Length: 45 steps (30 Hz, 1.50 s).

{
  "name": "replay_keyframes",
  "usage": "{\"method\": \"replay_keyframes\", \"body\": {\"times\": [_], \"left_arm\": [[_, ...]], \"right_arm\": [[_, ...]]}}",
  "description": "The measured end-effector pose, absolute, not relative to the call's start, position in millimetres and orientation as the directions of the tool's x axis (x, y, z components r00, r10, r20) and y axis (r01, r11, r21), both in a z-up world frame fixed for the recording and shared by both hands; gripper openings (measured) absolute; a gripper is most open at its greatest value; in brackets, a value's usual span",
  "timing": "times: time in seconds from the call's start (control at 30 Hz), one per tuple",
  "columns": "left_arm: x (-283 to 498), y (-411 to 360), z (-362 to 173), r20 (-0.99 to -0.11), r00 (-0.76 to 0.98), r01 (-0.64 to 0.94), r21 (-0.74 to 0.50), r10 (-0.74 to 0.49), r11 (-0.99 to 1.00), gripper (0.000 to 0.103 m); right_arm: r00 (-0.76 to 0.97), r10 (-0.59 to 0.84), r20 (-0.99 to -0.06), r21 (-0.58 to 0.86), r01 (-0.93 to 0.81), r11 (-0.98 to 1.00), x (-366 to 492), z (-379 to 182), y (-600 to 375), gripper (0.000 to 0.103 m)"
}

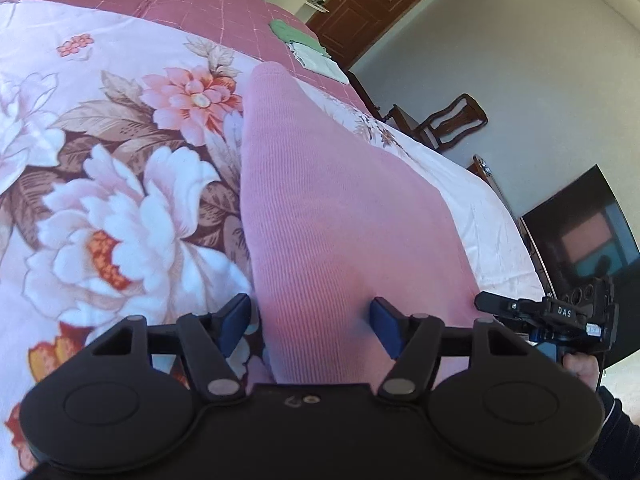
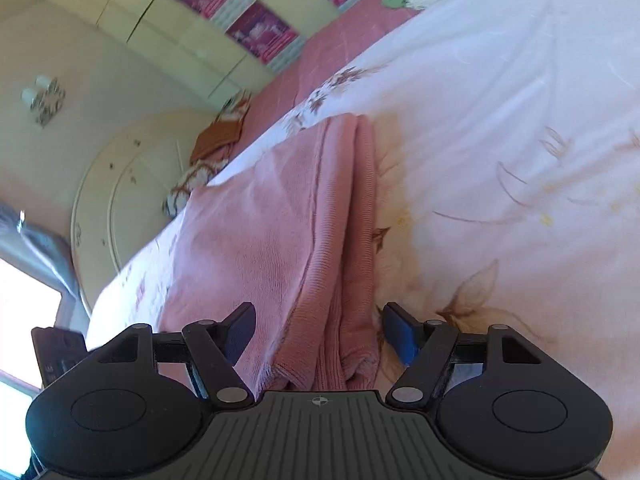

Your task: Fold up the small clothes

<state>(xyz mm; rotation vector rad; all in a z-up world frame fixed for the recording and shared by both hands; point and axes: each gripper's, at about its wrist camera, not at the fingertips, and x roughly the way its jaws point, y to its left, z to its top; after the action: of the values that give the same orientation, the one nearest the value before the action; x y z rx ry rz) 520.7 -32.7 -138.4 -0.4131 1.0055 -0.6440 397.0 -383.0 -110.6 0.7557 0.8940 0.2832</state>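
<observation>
A pink ribbed knit garment (image 1: 320,208) lies folded on the floral bedspread (image 1: 120,184). My left gripper (image 1: 310,320) is open, its blue pads either side of the garment's near end, apart from the cloth. In the right wrist view the same garment (image 2: 288,240) shows stacked folded layers along its right edge. My right gripper (image 2: 318,330) is open, its jaws straddling the near folded edge. The right gripper (image 1: 552,316) also shows in the left wrist view at the garment's right side.
A green and white folded pile (image 1: 308,50) lies on the pink sheet at the far side of the bed. A wooden chair (image 1: 440,120) and a dark TV screen (image 1: 584,232) stand past the bed's right edge. A headboard (image 2: 120,184) and wardrobes (image 2: 192,20) are behind.
</observation>
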Motion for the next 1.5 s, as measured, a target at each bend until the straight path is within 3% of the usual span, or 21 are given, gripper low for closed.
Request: {"method": "replay_keyframes", "body": {"times": [0.2,0.4,0.57,0.6,0.7,0.87,1.23,1.5], "left_arm": [[529.5,-47.8,-137.0,-0.661,0.367,0.319,-0.572,-0.655,0.756,0.065],[528.8,-55.8,-135.1,-0.671,0.387,0.335,-0.537,-0.633,0.774,0.064],[529.7,-63.3,-133.8,-0.674,0.407,0.332,-0.520,-0.617,0.787,0.059],[530.1,-64.3,-133.5,-0.673,0.410,0.334,-0.517,-0.615,0.788,0.055],[529.5,-71.5,-129.0,-0.681,0.423,0.356,-0.482,-0.598,0.801,0.045],[518.4,-80.6,-117.4,-0.685,0.466,0.424,-0.383,-0.560,0.821,0.038],[501.1,-65.9,-84.7,-0.625,0.511,0.495,-0.348,-0.590,0.796,0.034],[484.1,8.9,-53.2,-0.579,0.551,0.506,-0.341,-0.601,0.792,0.034]], "right_arm": [[0.583,0.571,-0.578,0.711,0.016,0.703,416.5,-114.0,-380.9,0.069],[0.600,0.535,-0.595,0.649,-0.033,0.760,417.3,-112.0,-366.7,0.069],[0.607,0.406,-0.683,0.462,-0.072,0.884,425.5,-101.5,-328.2,0.069],[0.607,0.378,-0.699,0.422,-0.076,0.904,425.6,-100.2,-320.2,0.067],[0.612,0.331,-0.718,0.360,-0.081,0.929,422.2,-99.8,-306.5,0.046],[0.659,0.244,-0.712,0.266,-0.068,0.961,412.2,-91.2,-290.5,0.022],[0.729,0.182,-0.659,0.168,-0.093,0.981,403.5,-57.5,-253.0,0.019],[0.760,0.204,-0.616,0.167,-0.127,0.978,396.4,-27.2,-196.1,0.018]]}}
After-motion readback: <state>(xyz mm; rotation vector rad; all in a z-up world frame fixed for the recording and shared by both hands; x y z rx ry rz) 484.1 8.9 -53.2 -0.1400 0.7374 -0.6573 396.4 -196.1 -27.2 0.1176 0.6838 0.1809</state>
